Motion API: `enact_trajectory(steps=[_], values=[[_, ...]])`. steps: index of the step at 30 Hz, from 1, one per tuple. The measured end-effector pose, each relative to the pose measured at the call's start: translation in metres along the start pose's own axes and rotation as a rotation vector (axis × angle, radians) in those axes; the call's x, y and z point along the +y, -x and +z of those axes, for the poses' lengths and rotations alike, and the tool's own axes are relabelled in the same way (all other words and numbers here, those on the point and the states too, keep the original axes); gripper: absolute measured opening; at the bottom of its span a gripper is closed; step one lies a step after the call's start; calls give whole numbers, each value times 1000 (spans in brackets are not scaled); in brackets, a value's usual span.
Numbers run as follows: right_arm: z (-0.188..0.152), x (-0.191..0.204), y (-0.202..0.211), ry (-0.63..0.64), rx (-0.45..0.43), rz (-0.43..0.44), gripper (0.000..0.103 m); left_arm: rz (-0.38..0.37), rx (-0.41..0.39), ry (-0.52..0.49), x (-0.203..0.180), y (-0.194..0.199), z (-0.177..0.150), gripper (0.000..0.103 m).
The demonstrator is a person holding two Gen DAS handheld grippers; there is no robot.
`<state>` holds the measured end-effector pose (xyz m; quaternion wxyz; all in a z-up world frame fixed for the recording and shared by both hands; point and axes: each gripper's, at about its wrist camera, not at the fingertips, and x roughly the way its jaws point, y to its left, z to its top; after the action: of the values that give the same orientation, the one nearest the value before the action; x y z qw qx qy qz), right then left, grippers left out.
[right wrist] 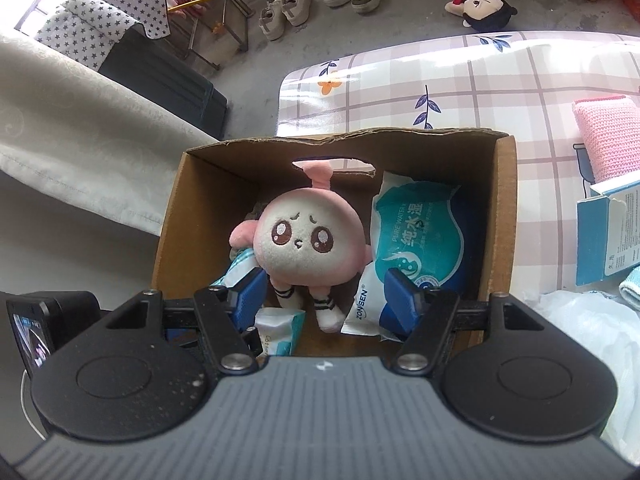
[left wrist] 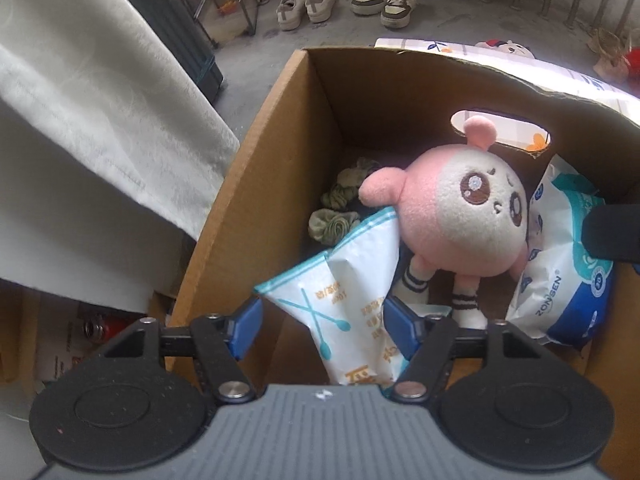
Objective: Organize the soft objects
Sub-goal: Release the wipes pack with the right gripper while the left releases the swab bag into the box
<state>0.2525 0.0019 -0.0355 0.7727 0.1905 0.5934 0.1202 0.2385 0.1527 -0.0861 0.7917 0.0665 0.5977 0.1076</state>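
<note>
Left tongs: while I am hovering over the cardboard box (left wrist: pixel 256 216), my left tongs (left wrist: pixel 324 326) are standing apart around the cotton-swab packet (left wrist: pixel 352 300), gripping nothing.
Right tongs: my right tongs (right wrist: pixel 322 300) are gaping above the pink plush (right wrist: pixel 304 244), empty.
Soft objects: plush, swab packet and wet wipes (right wrist: pixel 420 236) are lying inside the box, gathered for tidiness.

1. Box (right wrist: pixel 505 216) open-topped; entry from above clear.
2. Plush (right wrist: pixel 304 240) fills centre; wipes pack (right wrist: pixel 420 232) blocks right side.
3. Swab bag (left wrist: pixel 352 280) and scrunchies (left wrist: pixel 340 208) occupy left side.
</note>
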Motion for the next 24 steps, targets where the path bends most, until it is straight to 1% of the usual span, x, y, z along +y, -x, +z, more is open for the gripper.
enact_trajectory(steps=[2,4,8,14,17,19,21,22,24], values=[[-1,-3,0,-4,1,1,65,5,-9,-18,-2,4,0,73],[-1,-5,2,-12,-1,7,65,8,-14,-25,-2,9,-1,73],[-2,-12,9,-33,-17,45,65,-17,-6,-8,1,24,-6,73],[-2,-23,29,-50,-59,111,65,-120,27,10,-1,46,-19,67],[-4,-32,40,-60,-77,151,66,-138,29,-3,-6,54,-21,67],[-7,-39,47,-63,-82,178,70,-142,31,-11,-11,60,-23,68],[-11,-47,54,-80,-80,219,80,-149,34,-9,-14,65,-22,71],[-13,-51,56,-93,-80,239,81,-151,34,-7,-16,67,-21,72],[-16,-58,62,-114,-83,273,88,-156,28,2,-20,73,-19,76]])
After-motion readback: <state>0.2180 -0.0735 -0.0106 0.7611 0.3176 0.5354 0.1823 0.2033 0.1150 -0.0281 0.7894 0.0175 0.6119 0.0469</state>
